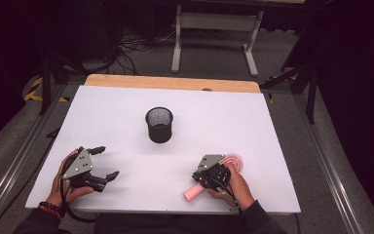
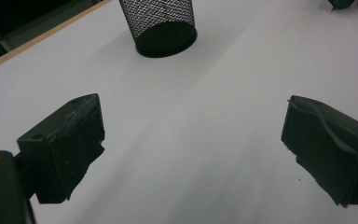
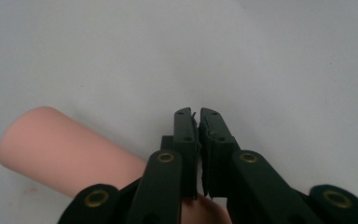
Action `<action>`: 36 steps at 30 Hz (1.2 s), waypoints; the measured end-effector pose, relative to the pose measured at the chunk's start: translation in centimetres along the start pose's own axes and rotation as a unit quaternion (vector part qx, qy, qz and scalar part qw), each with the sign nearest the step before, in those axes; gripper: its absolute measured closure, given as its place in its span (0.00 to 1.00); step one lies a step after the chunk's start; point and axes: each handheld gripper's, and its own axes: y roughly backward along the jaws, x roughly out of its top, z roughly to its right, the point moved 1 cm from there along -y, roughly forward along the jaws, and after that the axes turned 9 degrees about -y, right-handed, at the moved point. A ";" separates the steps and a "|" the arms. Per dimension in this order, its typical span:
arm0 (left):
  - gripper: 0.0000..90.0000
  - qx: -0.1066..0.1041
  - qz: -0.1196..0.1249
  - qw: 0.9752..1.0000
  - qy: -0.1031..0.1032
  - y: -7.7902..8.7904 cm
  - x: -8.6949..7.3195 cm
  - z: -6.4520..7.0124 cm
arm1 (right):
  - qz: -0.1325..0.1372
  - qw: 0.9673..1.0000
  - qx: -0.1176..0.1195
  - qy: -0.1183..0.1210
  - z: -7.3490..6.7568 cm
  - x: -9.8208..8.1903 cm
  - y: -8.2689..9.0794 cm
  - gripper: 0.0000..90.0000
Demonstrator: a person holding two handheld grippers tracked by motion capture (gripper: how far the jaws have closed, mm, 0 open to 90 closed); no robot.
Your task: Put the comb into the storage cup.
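High view puts the pink cylinder [image 1: 192, 193] near the table's [image 1: 126, 105] front edge, just beside the right gripper [image 1: 200, 178], jaws pressed together on nothing; left gripper [image 1: 104, 163] spread (probably light foam, grip mid-length)

The white table [image 1: 126, 107] lies bare between the 2 grippers, so the near middle is open to cross. 1 black mesh cup [image 1: 159, 125] stands upright at the centre, with free room on all sides. A pink cylinder [image 1: 193, 193] lies just beside the right gripper [image 1: 202, 181], blocking its left.
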 end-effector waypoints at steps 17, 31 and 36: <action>0.08 -0.003 -0.001 1.000 0.000 -0.1 0.0 0.1 | 0.001 1.000 0.001 0.002 -0.1 -0.5 0.4 0.92; 0.08 -0.002 -0.006 1.000 0.010 -0.4 0.3 0.2 | 0.041 0.999 -0.016 0.013 0.2 -0.1 1.8 0.74; 0.08 -0.001 -0.030 0.999 0.024 -1.1 0.6 0.3 | 0.090 0.995 -0.043 0.011 0.7 -0.1 3.6 0.49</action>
